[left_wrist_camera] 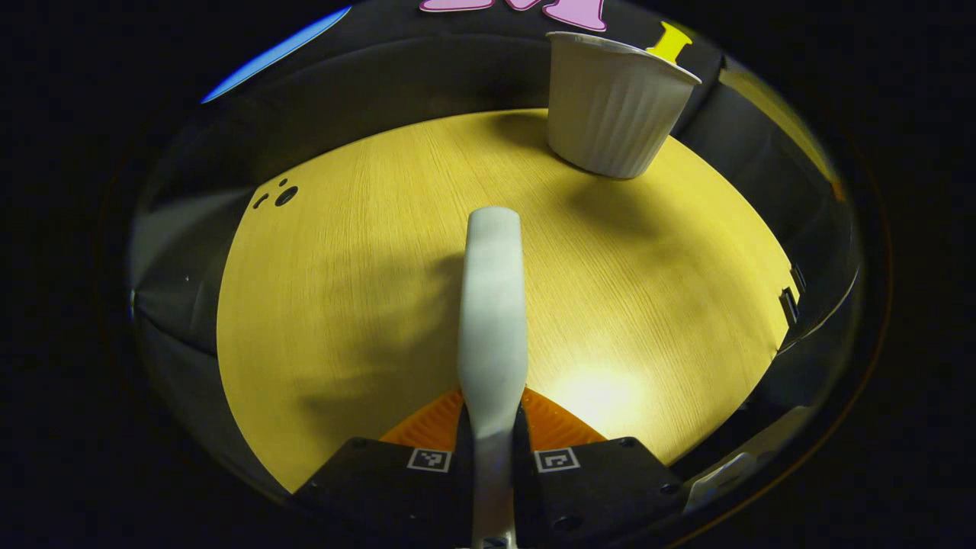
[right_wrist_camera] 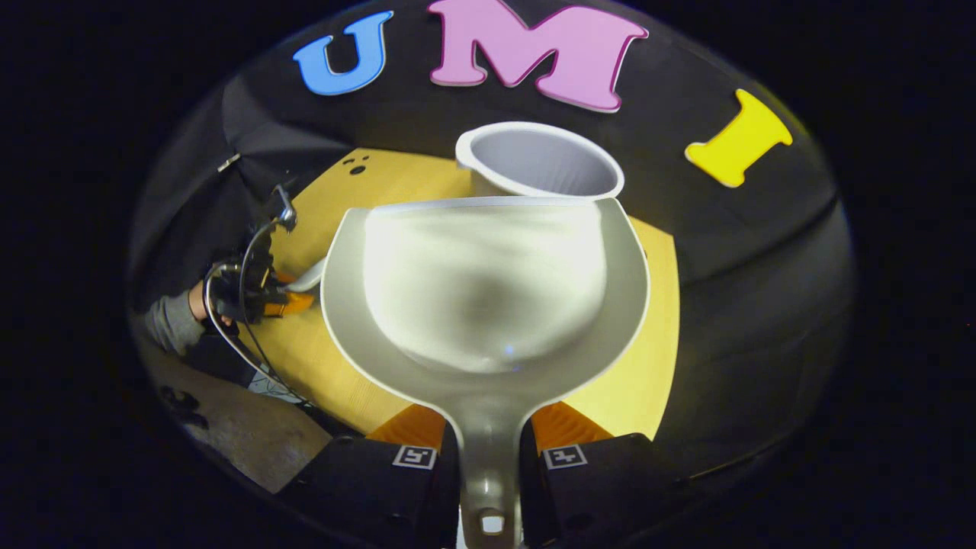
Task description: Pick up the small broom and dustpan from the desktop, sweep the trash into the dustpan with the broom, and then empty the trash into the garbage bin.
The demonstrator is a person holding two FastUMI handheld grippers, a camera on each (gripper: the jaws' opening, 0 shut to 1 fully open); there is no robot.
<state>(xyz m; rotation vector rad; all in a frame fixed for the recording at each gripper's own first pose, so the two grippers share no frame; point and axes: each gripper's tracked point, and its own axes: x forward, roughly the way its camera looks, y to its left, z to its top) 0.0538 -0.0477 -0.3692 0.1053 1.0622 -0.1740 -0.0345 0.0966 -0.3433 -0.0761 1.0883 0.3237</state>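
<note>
Your left gripper [left_wrist_camera: 492, 427] is clamped on the pale grey plastic broom handle [left_wrist_camera: 492, 305], which juts forward over the yellow wood-grain desktop [left_wrist_camera: 343, 305]. Your right gripper [right_wrist_camera: 488, 450] pinches the stem of the grey scoop-shaped plastic dustpan [right_wrist_camera: 485, 290], its front lip at the rim of the white ribbed garbage bin [right_wrist_camera: 538, 158] beyond

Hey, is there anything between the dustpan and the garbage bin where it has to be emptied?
Nothing visible stands in the way. In the right gripper view the dustpan, held by its handle in the right tongs, has its front edge right at the open rim of the garbage bin, with no object between them.
</note>
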